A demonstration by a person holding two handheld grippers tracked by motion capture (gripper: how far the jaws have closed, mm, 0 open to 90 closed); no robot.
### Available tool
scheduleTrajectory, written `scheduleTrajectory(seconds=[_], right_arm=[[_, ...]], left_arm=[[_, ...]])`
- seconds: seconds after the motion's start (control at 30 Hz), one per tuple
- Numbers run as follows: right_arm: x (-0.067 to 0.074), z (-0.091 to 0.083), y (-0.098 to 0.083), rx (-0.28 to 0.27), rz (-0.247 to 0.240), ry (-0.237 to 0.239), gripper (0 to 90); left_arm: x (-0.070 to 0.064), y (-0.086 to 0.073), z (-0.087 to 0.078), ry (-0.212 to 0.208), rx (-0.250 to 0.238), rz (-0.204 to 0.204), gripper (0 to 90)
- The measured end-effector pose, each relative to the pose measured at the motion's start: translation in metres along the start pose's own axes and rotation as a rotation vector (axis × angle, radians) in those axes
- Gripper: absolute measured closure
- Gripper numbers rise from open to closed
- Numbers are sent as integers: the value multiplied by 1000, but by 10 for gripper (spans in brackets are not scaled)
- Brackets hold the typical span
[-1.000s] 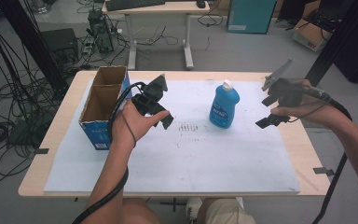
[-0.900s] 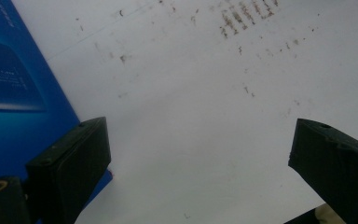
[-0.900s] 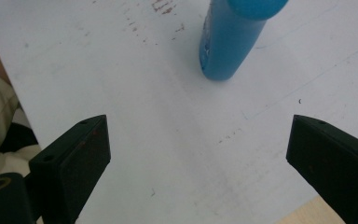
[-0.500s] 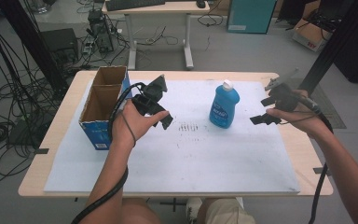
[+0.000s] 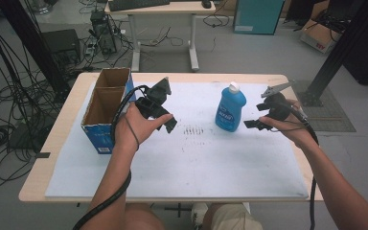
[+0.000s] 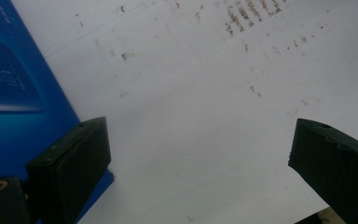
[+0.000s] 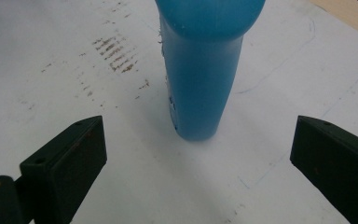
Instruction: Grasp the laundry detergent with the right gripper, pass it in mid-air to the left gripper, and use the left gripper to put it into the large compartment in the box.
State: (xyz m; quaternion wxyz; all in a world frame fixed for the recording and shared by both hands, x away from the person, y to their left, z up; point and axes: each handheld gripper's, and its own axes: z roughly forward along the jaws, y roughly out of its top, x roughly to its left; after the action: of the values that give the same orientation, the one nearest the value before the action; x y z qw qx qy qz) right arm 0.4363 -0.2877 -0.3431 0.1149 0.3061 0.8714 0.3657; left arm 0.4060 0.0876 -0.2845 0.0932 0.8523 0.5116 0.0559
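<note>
On mat | R gripper jaws apart, just widening, nr blue bottle, no contact

Bright blue dish soap bottle with a white cap stands just ahead of the black right gripper. Beside the black left gripper, a cardboard box shows brown inside, blue with white print outside. Under both grippers lies a white mat flecked with brown-black scuffs.
</note>
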Motion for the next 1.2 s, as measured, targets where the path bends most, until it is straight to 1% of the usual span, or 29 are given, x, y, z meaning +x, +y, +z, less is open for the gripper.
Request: scheduleTrajectory(seconds=[0.07, 0.13, 0.27, 0.4, 0.43, 0.47, 0.5, 0.57, 0.6, 0.7, 0.77, 0.83, 0.87, 1.1, 1.13, 1.17, 1.2], right_arm=[[0, 5, -1, -14, 2, -9, 36], [-1, 8, -1, -15, 1, -10, 36], [-2, 17, -2, -48, 5, -24, 36], [-4, 22, -3, -56, 8, -23, 36], [-5, 25, -4, -62, -4, -23, 34], [-5, 25, -4, -62, -4, -23, 34], [-5, 28, -4, -71, 11, -19, 34], [-5, 30, -5, -75, 9, -14, 33], [-5, 32, -5, -75, 18, -15, 33], [-5, 38, -5, -85, 10, -12, 32], [-4, 45, -4, -83, 6, -8, 30], [-4, 47, -4, -80, 6, -9, 30], [-4, 50, -3, -80, -7, -10, 30], [-4, 59, 0, -84, -26, -8, 30], [-3, 59, 0, -77, -7, -13, 30], [-3, 61, 1, -88, -9, -14, 30], [-4, 62, 2, -94, -28, -9, 28]], left_arm=[[0, 0, 0, 3, 0, 3, 56], [1, 0, 1, 1, 2, -1, 56], [2, 0, 2, 4, 3, -4, 56], [2, 1, 3, 6, 5, -5, 56], [2, 1, 3, 5, 7, -2, 56], [2, 1, 3, 5, 7, -2, 56], [1, 2, 4, 4, 6, -4, 56], [1, 2, 4, 4, 8, 0, 56], [1, 3, 5, 3, 13, 3, 56], [0, 4, 6, 4, 13, 3, 56], [0, 4, 6, 3, 17, 4, 56], [0, 4, 6, 4, 16, 5, 56], [1, 4, 7, 5, 16, 0, 56], [1, 5, 8, 4, 18, 3, 56], [1, 6, 8, 4, 19, 5, 56], [1, 6, 8, 3, 19, 4, 56], [0, 6, 9, 2, 21, 5, 56]])
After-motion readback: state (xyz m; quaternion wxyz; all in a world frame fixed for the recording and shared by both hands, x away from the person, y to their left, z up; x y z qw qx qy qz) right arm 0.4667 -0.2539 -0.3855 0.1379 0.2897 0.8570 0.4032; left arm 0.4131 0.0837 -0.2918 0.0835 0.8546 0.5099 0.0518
